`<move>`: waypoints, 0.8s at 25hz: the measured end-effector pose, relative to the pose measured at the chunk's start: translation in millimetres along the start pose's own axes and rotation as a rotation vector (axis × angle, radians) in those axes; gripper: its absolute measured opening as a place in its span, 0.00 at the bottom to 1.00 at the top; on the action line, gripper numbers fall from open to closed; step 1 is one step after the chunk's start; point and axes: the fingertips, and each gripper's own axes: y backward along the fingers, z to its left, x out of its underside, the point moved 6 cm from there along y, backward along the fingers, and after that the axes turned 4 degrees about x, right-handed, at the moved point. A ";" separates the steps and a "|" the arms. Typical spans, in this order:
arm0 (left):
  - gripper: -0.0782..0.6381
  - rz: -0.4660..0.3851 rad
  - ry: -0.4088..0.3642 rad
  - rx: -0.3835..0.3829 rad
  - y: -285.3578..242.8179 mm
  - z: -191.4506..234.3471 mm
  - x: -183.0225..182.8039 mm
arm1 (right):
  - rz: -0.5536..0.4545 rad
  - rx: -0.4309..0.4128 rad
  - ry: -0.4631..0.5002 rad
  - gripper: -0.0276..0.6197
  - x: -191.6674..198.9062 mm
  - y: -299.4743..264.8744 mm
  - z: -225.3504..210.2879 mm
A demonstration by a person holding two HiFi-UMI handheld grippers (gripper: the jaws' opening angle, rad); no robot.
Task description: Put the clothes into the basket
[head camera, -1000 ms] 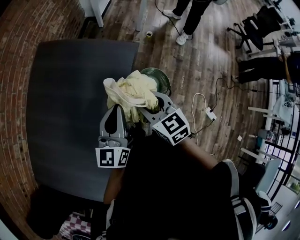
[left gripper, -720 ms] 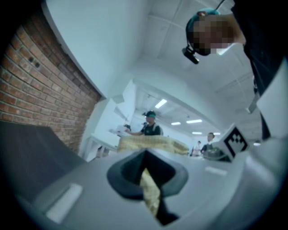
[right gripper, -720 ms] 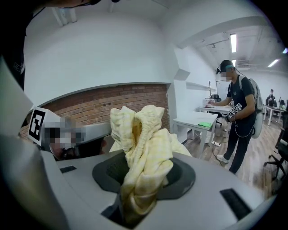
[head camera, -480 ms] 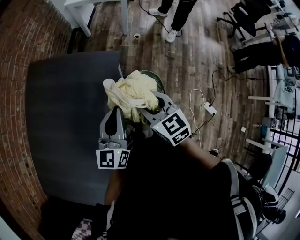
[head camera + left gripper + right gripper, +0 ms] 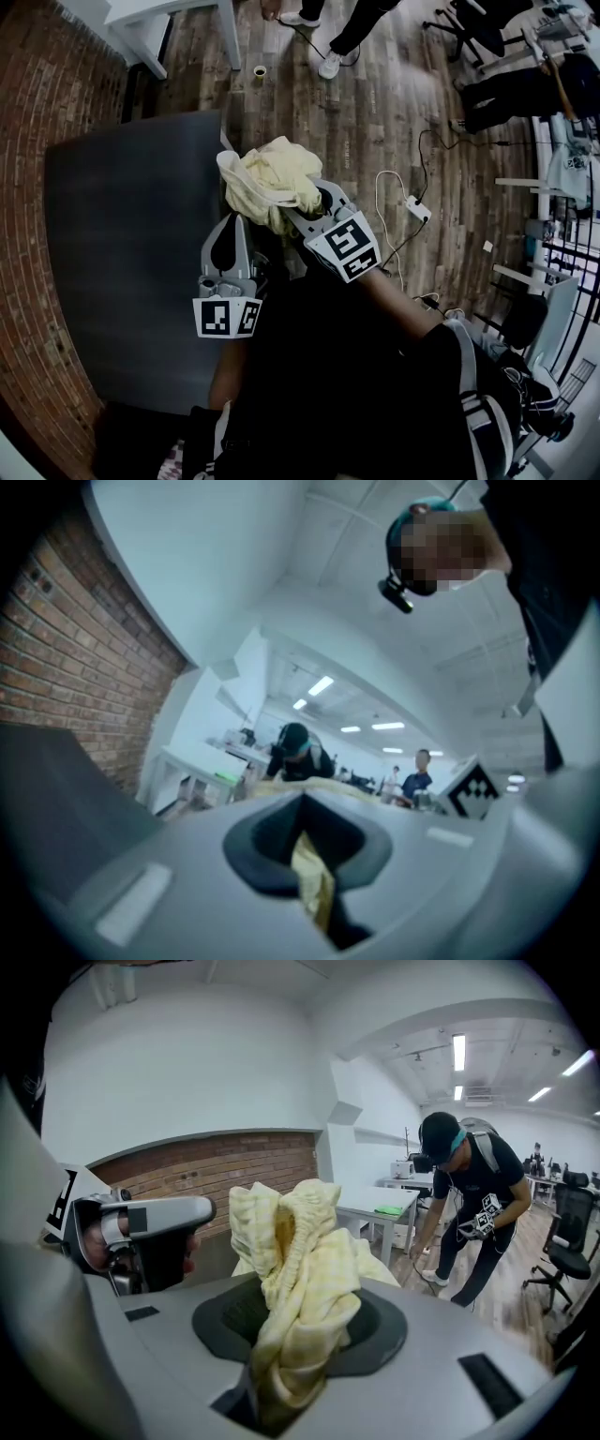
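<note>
Pinches a thin fold of the yellow garment (image 5: pixel 314 885) in the left gripper (image 5: pixel 307 850), with the jaws drawn almost together and only a sliver of fabric showing in the slot. Bites a far thicker bunch of the same yellow garment in the right gripper (image 5: pixel 298 1335) — jaws pressed onto a twisted wad, with the loose remainder billowing up and forward past the pads.

Holds the yellow garment clear of every surface, bundled between the two tips, just ahead of the wearer's dark torso. Seen from the head view, hangs over the right-hand edge of the dark grey table (image 5: pixel 131 272), partly above the wooden floor (image 5: pixel 375 131). Points the left gripper roughly level and the right gripper tilted downward, tips close together and angled toward each other.

Meets a brick wall (image 5: pixel 56 84) along the table's left side. Shows, on the boards to the right, a white cable with a power strip (image 5: pixel 415 212), and farther up a small round object (image 5: pixel 260 70) lying alone, well apart from the table.

Shows too, in the right gripper view, a person (image 5: pixel 469 1194) in dark clothes and a cap, bent forward beside a white desk (image 5: pixel 380 1211) — and the left gripper at the picture's left, just beside the raised cloth.
</note>
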 end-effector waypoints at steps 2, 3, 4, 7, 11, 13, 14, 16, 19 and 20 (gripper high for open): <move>0.11 0.009 0.003 0.006 -7.3 -1.9 4.1 | 0.001 0.009 -0.012 0.28 4.8 -1.9 -11.9; 0.11 0.015 0.004 0.009 -11.5 -3.3 6.1 | 0.000 0.013 -0.020 0.28 6.8 -2.8 -18.4; 0.11 0.020 0.005 0.011 -15.5 -4.4 7.8 | -0.001 0.017 -0.029 0.28 8.4 -3.9 -24.5; 0.11 0.037 0.009 0.016 -25.7 -5.6 11.9 | -0.001 0.026 -0.054 0.28 13.4 -9.2 -38.8; 0.11 0.054 0.012 0.016 -40.0 -4.5 17.8 | 0.005 0.039 -0.070 0.28 21.6 -19.4 -55.5; 0.11 0.060 0.013 0.014 -46.6 -2.4 20.4 | 0.007 0.043 -0.075 0.28 26.1 -25.7 -62.6; 0.11 0.064 0.013 0.011 -49.2 -0.8 21.5 | 0.007 0.045 -0.077 0.28 28.3 -29.3 -65.3; 0.11 0.069 0.014 0.007 -54.2 2.5 24.1 | 0.009 0.050 -0.078 0.28 33.2 -37.1 -70.4; 0.11 0.081 0.018 -0.002 -63.2 6.1 30.9 | 0.020 0.054 -0.084 0.28 43.0 -50.2 -80.0; 0.11 0.087 0.021 -0.007 -66.5 7.6 34.0 | 0.027 0.055 -0.088 0.28 46.9 -55.0 -83.5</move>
